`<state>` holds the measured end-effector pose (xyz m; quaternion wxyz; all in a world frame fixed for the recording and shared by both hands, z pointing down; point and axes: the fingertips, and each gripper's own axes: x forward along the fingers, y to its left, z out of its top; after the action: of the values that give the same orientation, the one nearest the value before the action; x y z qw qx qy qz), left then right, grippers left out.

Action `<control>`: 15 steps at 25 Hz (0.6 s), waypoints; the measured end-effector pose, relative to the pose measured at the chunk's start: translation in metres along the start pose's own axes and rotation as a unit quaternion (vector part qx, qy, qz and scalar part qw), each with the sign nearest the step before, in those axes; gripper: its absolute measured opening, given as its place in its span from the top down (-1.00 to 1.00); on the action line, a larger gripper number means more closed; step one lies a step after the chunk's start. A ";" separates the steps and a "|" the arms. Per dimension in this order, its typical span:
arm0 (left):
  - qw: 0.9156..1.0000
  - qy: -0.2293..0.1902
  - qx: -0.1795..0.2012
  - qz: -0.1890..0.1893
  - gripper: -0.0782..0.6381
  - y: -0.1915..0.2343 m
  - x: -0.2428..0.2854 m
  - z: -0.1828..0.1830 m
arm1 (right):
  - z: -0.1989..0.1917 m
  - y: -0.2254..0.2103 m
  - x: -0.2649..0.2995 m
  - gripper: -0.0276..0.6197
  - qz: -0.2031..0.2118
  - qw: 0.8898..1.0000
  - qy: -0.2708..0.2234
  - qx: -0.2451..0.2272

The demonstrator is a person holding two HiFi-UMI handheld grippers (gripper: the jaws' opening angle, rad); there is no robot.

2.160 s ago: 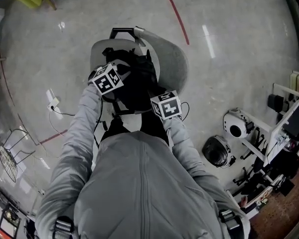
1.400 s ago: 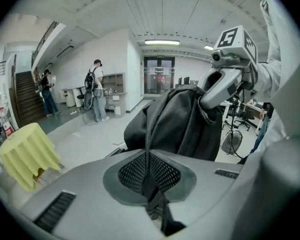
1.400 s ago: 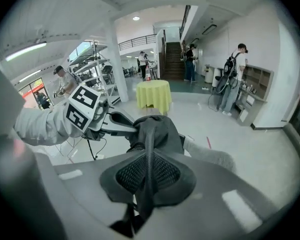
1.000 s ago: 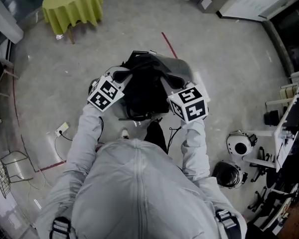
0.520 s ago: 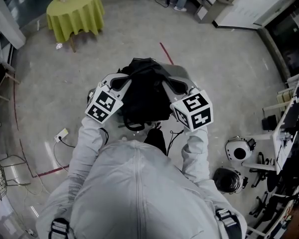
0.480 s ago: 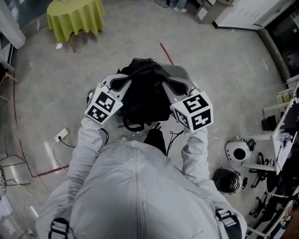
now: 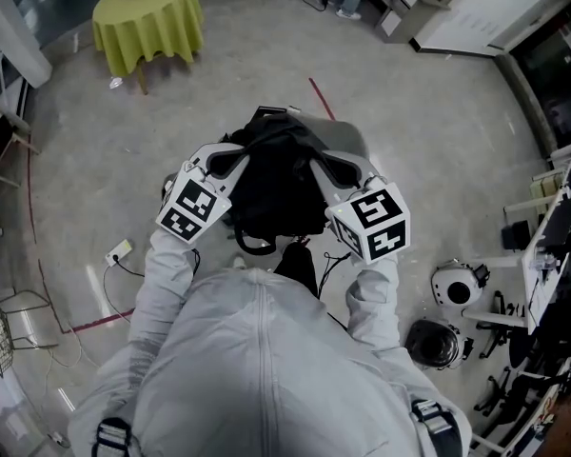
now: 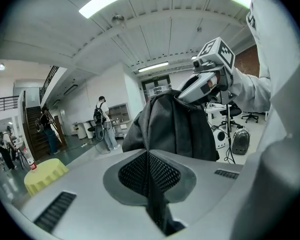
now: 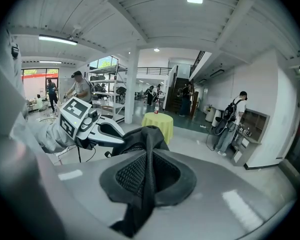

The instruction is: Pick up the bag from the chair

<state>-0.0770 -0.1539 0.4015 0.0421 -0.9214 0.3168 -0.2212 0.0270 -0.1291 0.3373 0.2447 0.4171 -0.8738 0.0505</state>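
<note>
The black bag (image 7: 271,187) hangs between my two grippers, held up over the grey chair (image 7: 350,141), whose seat shows only as a sliver behind it. My left gripper (image 7: 236,155) is shut on the bag's left upper edge, and my right gripper (image 7: 318,165) is shut on its right upper edge. In the left gripper view, black fabric (image 8: 151,194) is pinched in the left gripper (image 8: 149,156), with the bag (image 8: 172,126) bunched beyond it. In the right gripper view, the right gripper (image 9: 147,159) clamps a fold of the bag (image 9: 146,134); the left gripper (image 9: 87,124) shows beyond.
A round table with a yellow-green cloth (image 7: 148,17) stands at the far left. A white helmet-like object (image 7: 454,284) and a dark one (image 7: 426,341) lie on the floor at right, by shelving (image 7: 552,246). A socket and cable (image 7: 119,252) lie at left. People stand far off.
The bag has come up off the chair seat, held by both grippers. In the last half second both grippers shifted only slightly, the marker cubes a little lower.
</note>
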 end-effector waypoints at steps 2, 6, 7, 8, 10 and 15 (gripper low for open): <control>1.000 0.001 0.000 0.000 0.74 0.000 -0.001 -0.002 | -0.001 0.001 0.001 0.80 0.000 1.000 0.000 0.000; 1.000 0.003 -0.001 -0.002 0.74 0.002 -0.001 -0.005 | -0.001 0.003 0.004 0.80 0.002 1.000 0.002 0.004; 1.000 0.003 -0.001 -0.003 0.74 0.002 -0.001 -0.006 | -0.001 0.003 0.004 0.80 0.002 1.000 0.002 0.006; 1.000 0.004 -0.001 -0.003 0.73 0.002 -0.002 -0.006 | -0.001 0.003 0.005 0.80 0.002 1.000 0.003 0.007; 1.000 0.002 -0.002 -0.005 0.74 0.001 -0.002 -0.007 | -0.001 0.004 0.005 0.80 0.001 1.000 0.002 0.008; 1.000 0.002 -0.008 -0.006 0.74 0.002 -0.003 -0.012 | -0.002 0.006 0.008 0.80 0.001 1.000 0.003 0.006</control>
<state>-0.0850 -0.1533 0.4104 0.0327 -0.9230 0.3135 -0.2207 0.0184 -0.1304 0.3437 0.2450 0.4172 -0.8733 0.0573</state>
